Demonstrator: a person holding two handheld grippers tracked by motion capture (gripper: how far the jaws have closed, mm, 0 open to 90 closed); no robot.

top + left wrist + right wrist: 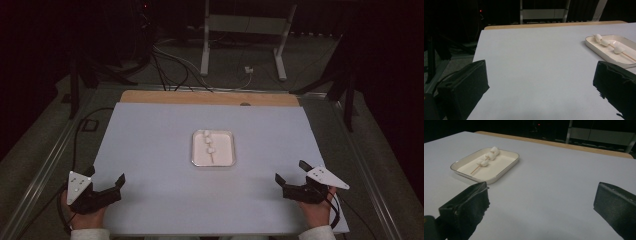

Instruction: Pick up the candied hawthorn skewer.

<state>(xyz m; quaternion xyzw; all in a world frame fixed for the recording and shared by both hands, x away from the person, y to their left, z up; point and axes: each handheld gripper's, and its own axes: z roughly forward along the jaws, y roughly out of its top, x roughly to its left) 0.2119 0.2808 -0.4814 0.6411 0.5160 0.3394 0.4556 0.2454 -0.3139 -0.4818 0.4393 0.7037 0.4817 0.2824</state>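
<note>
Table: the wide pale blue-grey sheet (160,150) covers my tabletop, with a strip of wood edge (210,97) bare along the far side.
Tray: a shallow white rounded-square tray (229,150) sits at the middle of the sheet, well apart from both my tongs.
Left tongs: my left gripper (106,181) rests near the near-left corner, jaws spread wide, holding nothing.
Right tongs: my right gripper (291,172) rests near the near-right corner, jaws wide too, holding nothing.
Skewer: a thin wooden skewer threaded with three white marshmallows (209,145) lies inside the tray, running front to back.
</note>
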